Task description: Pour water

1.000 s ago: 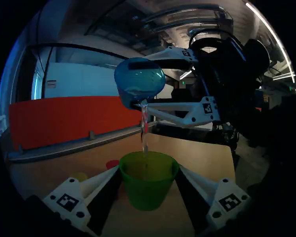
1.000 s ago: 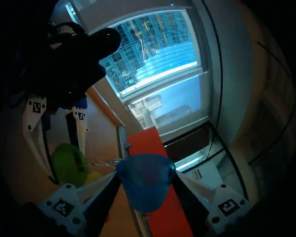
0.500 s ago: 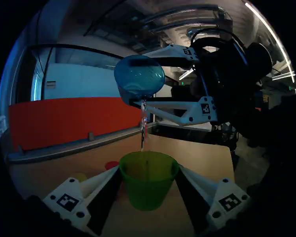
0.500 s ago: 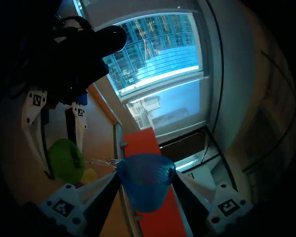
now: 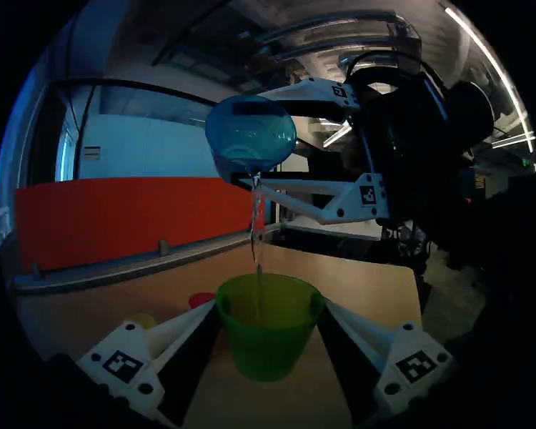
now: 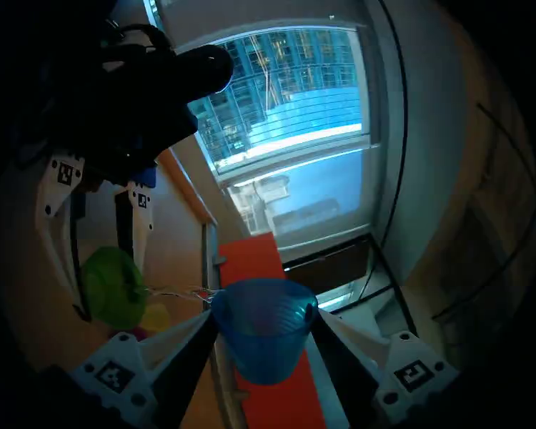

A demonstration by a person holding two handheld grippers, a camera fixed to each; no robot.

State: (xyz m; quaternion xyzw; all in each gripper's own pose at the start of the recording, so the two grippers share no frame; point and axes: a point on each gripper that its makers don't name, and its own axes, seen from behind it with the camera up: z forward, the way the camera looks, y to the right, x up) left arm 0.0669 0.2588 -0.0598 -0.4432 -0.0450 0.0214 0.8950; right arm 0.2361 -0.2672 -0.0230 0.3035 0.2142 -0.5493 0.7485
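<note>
Water stream thin, blue cup tilted above green cup, fill level unclear

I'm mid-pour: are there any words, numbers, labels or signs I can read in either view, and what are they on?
No legible text in either view.
Too small to read: the small white sign on the far wall, left gripper view.
Patterns only, no words: the square markers on the left gripper and right gripper.
No print seen: the green cup and the blue cup.
</note>
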